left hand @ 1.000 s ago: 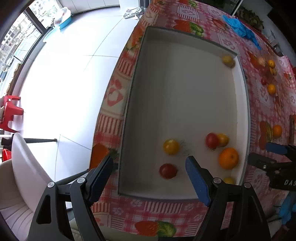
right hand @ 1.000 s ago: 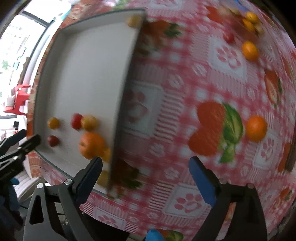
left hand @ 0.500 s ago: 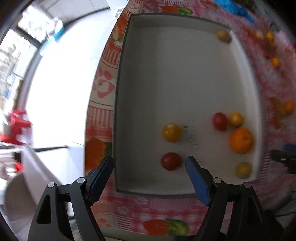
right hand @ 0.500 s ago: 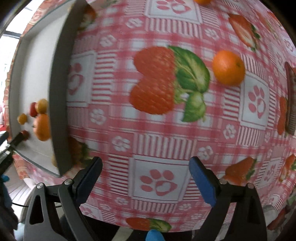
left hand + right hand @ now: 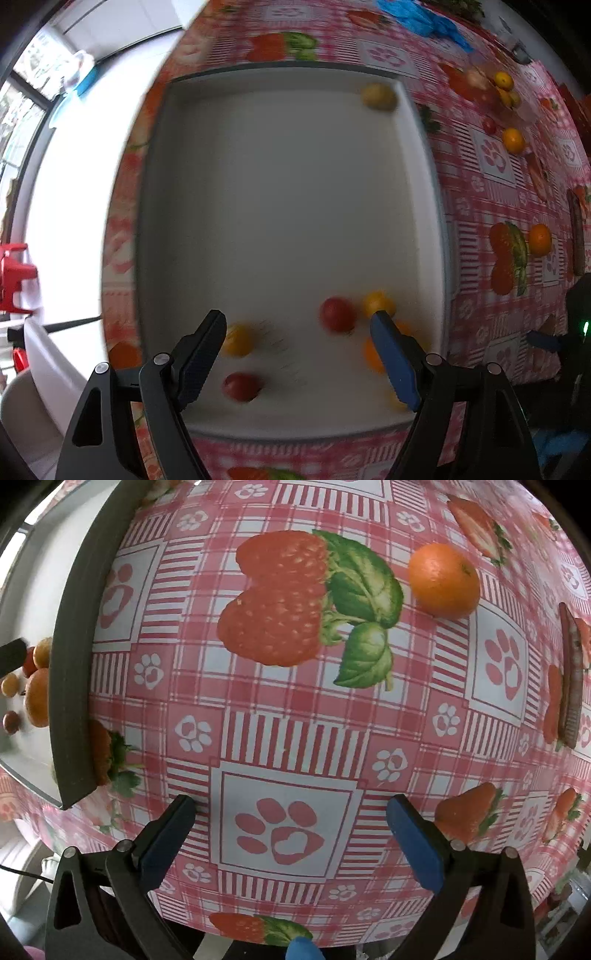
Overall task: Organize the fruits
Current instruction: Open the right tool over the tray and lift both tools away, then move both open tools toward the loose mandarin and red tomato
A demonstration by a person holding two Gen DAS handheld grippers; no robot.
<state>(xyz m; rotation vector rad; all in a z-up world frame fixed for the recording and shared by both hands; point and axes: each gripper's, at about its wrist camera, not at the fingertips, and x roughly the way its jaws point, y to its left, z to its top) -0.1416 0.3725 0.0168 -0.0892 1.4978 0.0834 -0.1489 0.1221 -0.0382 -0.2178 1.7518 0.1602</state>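
The right claw [image 5: 291, 832] is wide open and holds nothing. It hangs low over the cloth [image 5: 288, 738], above a paw print. The orange [image 5: 443, 580] sits on the cloth up ahead and a bit to the right, well apart from the claw and all by itself. I think the job now is to go and get that orange and put it in the tray [image 5: 70, 664], which lies off to the left. To do it well, slide the claw forward and to the right until the orange sits right in the middle between the two fingers. Keep the claw open wide, because the orange is big and round. Go low, so the fingers meet its fat middle and not its top. Close slowly. If one finger bumps it first, it may roll away. Squeeze just enough to hold it, since it could slip out when lifted. The left claw [image 5: 299, 347] is open too and holds nothing. It waits over the near end of the tray [image 5: 439, 206], close above the fruit already there: two red ones [image 5: 337, 314], some yellow ones [image 5: 238, 339], and an orange one partly hidden behind its finger. Keep it out of the way, so the new orange has room to land in the bare white part.
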